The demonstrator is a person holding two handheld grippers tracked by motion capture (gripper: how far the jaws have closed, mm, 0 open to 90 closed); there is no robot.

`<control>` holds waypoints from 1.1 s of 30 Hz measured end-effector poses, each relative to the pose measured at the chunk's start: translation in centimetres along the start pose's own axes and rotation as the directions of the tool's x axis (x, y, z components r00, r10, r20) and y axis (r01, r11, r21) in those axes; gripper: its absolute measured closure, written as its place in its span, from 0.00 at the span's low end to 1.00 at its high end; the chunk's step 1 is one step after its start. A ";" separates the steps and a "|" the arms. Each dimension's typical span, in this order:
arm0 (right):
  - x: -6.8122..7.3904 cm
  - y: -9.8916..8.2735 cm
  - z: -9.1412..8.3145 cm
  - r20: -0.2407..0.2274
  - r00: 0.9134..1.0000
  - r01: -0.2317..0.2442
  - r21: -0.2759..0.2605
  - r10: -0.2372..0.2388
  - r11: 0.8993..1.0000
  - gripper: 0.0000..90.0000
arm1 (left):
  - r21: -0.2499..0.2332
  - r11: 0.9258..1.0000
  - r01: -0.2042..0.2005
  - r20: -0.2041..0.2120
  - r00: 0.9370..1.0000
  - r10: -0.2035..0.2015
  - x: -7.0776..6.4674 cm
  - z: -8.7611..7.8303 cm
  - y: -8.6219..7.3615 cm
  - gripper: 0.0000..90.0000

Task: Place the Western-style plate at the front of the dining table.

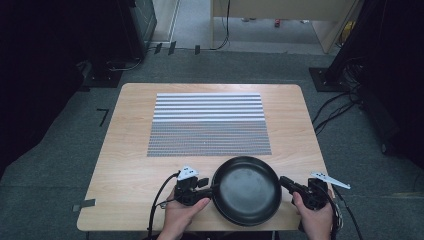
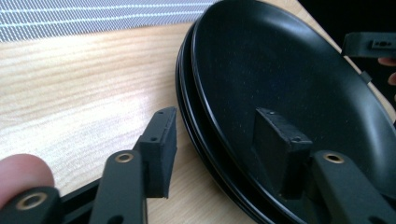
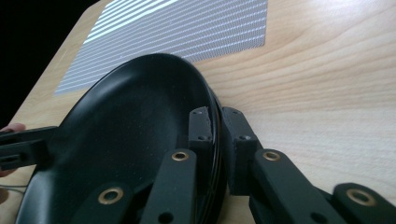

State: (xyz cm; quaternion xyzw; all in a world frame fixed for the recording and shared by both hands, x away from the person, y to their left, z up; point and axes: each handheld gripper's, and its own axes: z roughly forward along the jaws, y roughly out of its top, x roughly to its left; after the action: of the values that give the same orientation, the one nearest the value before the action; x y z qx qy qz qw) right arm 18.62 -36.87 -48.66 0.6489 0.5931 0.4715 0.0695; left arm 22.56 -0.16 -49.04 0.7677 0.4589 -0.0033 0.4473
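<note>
Where table (image 1: 125,170) meets its near edge, stack of black plates (image 1: 247,187) sits below striped mat (image 1: 209,125). Right gripper (image 3: 217,128) clenched on stack's right rim. Left gripper (image 2: 215,144) straddles left rim, jaws spread, not gripping.

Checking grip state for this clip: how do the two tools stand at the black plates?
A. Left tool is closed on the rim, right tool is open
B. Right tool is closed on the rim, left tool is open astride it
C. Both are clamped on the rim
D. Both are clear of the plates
B: the right tool pinches the rim of the stacked black plates, while the left tool has one jaw inside and one outside, wide apart.
</note>
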 end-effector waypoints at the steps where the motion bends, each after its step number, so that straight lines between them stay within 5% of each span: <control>1: 0.0 0.0 0.1 -0.003 1.000 -0.004 0.005 0.004 1.000 0.93 | 0.003 1.000 -0.002 0.010 1.000 0.001 -0.1 0.1 -0.1 0.59; 12: 0.1 -0.6 0.6 -0.001 1.000 0.018 0.004 -0.018 1.000 0.92 | 0.022 1.000 0.010 0.010 1.000 -0.010 -0.1 0.5 -0.5 0.64; 33: 0.0 -0.9 1.0 -0.041 0.995 -0.089 0.010 0.089 0.996 0.96 | -0.010 0.997 0.079 0.032 0.996 -0.079 0.6 0.0 -0.5 0.76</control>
State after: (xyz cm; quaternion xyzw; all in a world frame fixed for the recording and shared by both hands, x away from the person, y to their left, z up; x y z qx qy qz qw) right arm 18.68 -36.16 -49.79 0.6649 0.5668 0.4853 0.0335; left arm 22.52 0.37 -49.59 0.7462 0.4817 -0.0306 0.4584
